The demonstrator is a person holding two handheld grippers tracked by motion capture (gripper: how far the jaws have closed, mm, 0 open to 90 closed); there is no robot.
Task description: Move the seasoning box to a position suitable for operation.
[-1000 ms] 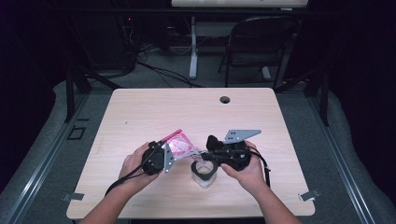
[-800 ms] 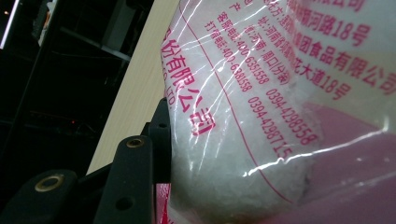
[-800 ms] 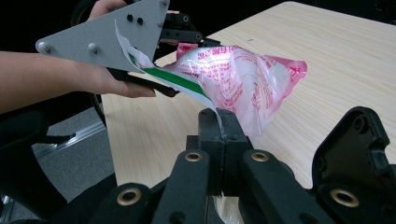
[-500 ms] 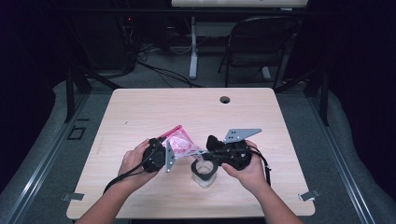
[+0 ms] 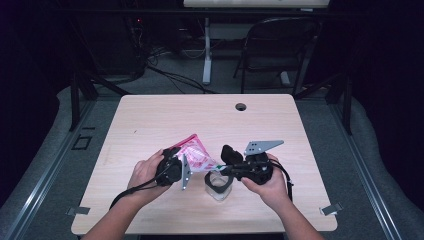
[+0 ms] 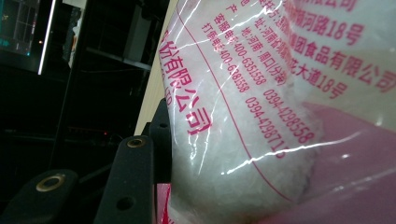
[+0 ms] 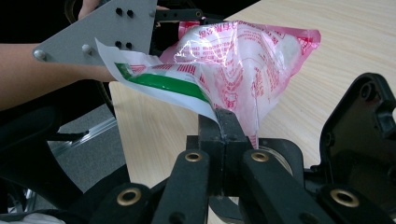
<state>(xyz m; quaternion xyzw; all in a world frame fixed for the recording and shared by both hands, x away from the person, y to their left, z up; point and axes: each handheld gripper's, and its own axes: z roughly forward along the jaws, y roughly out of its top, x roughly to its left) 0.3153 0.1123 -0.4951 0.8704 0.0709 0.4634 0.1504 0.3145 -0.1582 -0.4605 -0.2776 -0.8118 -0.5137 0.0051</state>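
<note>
Clearly the work in hand is tipping white granules from a pink-printed plastic bag (image 5: 196, 156) into a small clear jar (image 5: 218, 184) that stands on the desk (image 5: 150, 120) between the person's two hands. The bag hangs in the air above the desk, stretched between the two tools. The right gripper (image 7: 227, 122) has its fingers pressed together on a thin corner of the film, just over the jar's dark rim. The left gripper (image 5: 172, 167) holds the fat end of the bag; its gripper view shows one black finger (image 6: 133, 177) flat against the bulging plastic, so it looks clamped on the bag, though the far finger is hidden.

Several things could go wrong. The right-hand hold is on a sliver of slick film; if the granules shift and load it suddenly, the corner may slide out and the spout swing away from the jar, spilling onto the desk. The jar's mouth is narrow next to the bag, so a steep tilt from the left side would probably send a rush over the rim. The jar stands free and light-looking, very close under the right gripper, and a nudge could topple it. Pulling the two ends apart too hard might tear the bag.
</note>
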